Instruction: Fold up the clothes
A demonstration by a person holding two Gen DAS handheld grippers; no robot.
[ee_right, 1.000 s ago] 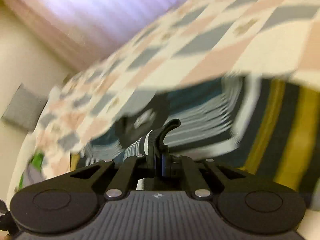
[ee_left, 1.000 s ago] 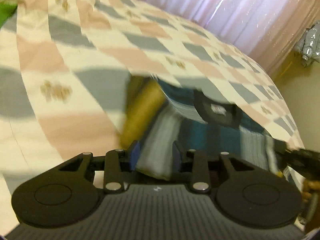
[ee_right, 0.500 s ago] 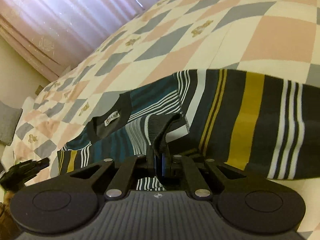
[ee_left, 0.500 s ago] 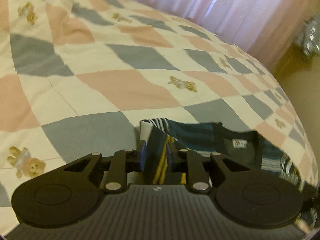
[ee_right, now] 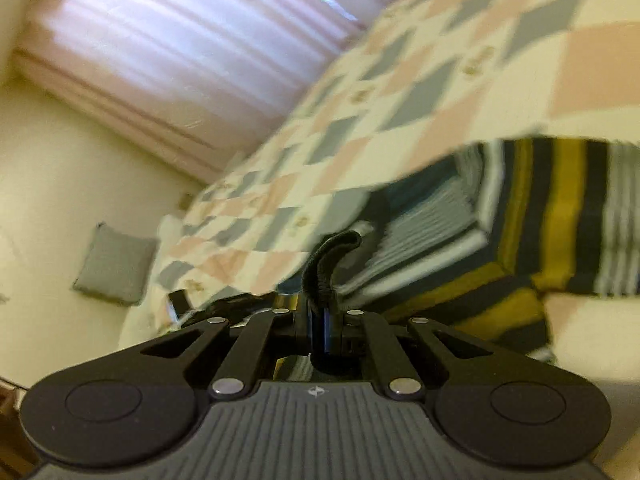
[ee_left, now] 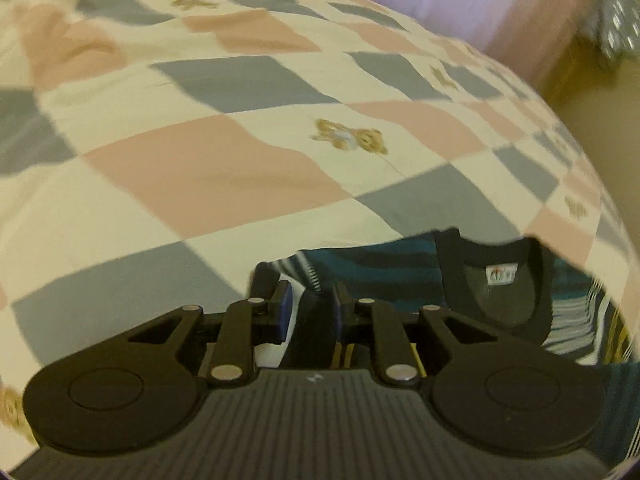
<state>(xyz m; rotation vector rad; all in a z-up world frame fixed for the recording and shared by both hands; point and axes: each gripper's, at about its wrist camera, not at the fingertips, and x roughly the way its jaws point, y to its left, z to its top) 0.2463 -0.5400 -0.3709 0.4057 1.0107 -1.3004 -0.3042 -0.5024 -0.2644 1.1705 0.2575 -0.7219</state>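
Observation:
A striped shirt [ee_left: 400, 276] in teal, dark grey, white and mustard lies on the checked bed cover [ee_left: 208, 168]. Its dark collar with a white label [ee_left: 500, 276] shows at the right of the left wrist view. My left gripper [ee_left: 310, 300] is shut on a fold of the shirt at its edge. In the right wrist view my right gripper [ee_right: 320, 320] is shut on a dark hem of the shirt [ee_right: 540, 240], which curls up between the fingers. The rest of the shirt hangs and spreads to the right, blurred.
The bed cover [ee_right: 440, 80] has pink, grey and cream squares with small bears. Pink curtains [ee_right: 180, 40] hang behind the bed. A grey cushion [ee_right: 114, 264] leans by the cream wall at left. The bed edge drops off at right in the left wrist view.
Both grippers moved with the shirt still held. The left has gone forward over the bed. The right view has swung up and left, and the shirt is now blurred by motion.

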